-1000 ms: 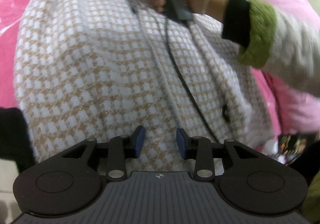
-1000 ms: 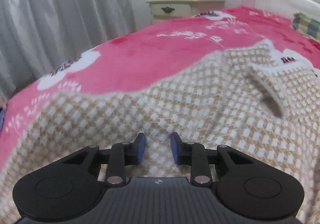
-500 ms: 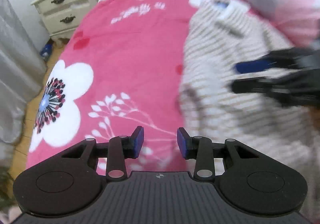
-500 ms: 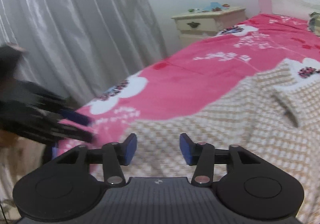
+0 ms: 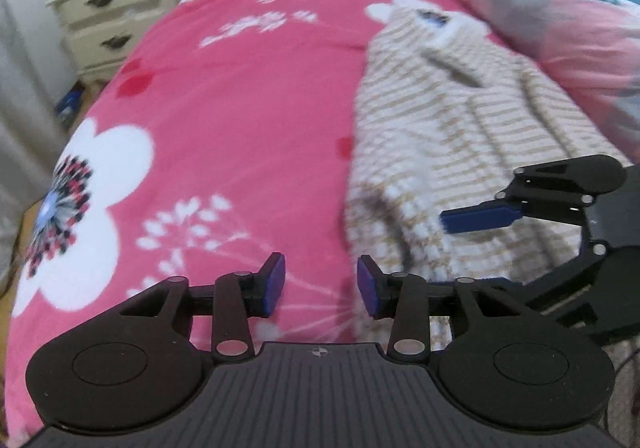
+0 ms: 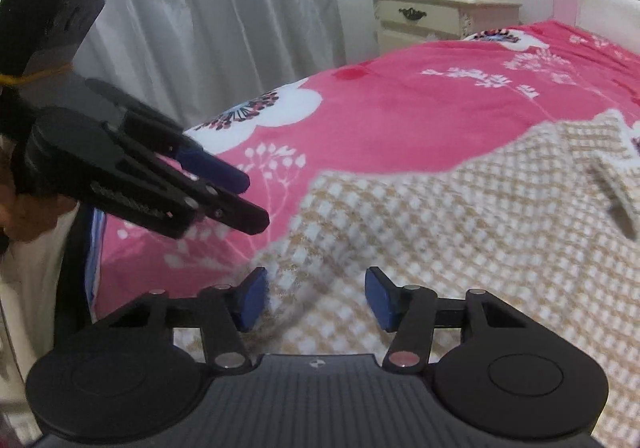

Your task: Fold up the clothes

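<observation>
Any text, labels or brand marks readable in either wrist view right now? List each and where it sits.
None can be read.
Raised lettering on the side of the left hand-held gripper: too blurred to read.
Neck label inside the checked cardigan: dark print, too small and blurred to read.

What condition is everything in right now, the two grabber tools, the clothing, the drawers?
Left gripper: open, empty, over the pink blanket.
Right gripper: open, empty, over the jacket's edge.
Checked jacket: spread on the blanket, rumpled, not folded.
Nightstand: drawers shut, small items on top.
Curtain: drawn.
</observation>
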`<act>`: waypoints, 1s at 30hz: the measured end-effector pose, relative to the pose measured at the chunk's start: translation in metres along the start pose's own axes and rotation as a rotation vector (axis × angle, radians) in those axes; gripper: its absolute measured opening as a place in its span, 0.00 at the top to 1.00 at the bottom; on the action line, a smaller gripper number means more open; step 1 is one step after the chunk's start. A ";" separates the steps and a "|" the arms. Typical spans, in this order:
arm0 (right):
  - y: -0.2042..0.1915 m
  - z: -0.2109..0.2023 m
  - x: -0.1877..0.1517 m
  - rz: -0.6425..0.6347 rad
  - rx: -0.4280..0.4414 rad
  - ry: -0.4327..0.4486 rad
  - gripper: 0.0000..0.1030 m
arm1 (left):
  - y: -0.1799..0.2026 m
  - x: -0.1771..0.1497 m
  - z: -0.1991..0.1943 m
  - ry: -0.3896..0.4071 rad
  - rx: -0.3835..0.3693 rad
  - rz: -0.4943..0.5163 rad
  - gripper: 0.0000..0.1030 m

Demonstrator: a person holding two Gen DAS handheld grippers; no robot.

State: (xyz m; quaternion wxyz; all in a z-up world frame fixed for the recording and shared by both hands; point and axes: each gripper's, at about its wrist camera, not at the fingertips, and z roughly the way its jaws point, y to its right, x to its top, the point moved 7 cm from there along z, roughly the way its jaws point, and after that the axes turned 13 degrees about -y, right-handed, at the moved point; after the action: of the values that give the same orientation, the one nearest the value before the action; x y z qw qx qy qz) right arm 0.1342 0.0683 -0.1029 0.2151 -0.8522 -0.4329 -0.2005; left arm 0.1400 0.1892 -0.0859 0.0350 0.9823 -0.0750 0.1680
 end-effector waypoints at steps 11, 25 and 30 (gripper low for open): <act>0.013 -0.015 -0.019 0.059 0.069 0.089 0.48 | 0.019 0.022 0.047 -0.037 0.001 0.052 0.52; 0.028 -0.030 -0.032 0.292 0.375 0.154 0.48 | -0.042 0.023 0.059 -0.064 -0.208 -0.272 0.53; 0.013 0.009 -0.043 0.189 0.208 0.023 0.53 | -0.048 0.019 0.048 -0.081 -0.243 -0.351 0.53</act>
State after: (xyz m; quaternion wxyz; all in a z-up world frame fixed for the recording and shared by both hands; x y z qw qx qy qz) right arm 0.1232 0.0382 -0.1354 0.3252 -0.8599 -0.3664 -0.1433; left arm 0.1813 0.2298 -0.1266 0.1789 0.9748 0.0762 0.1093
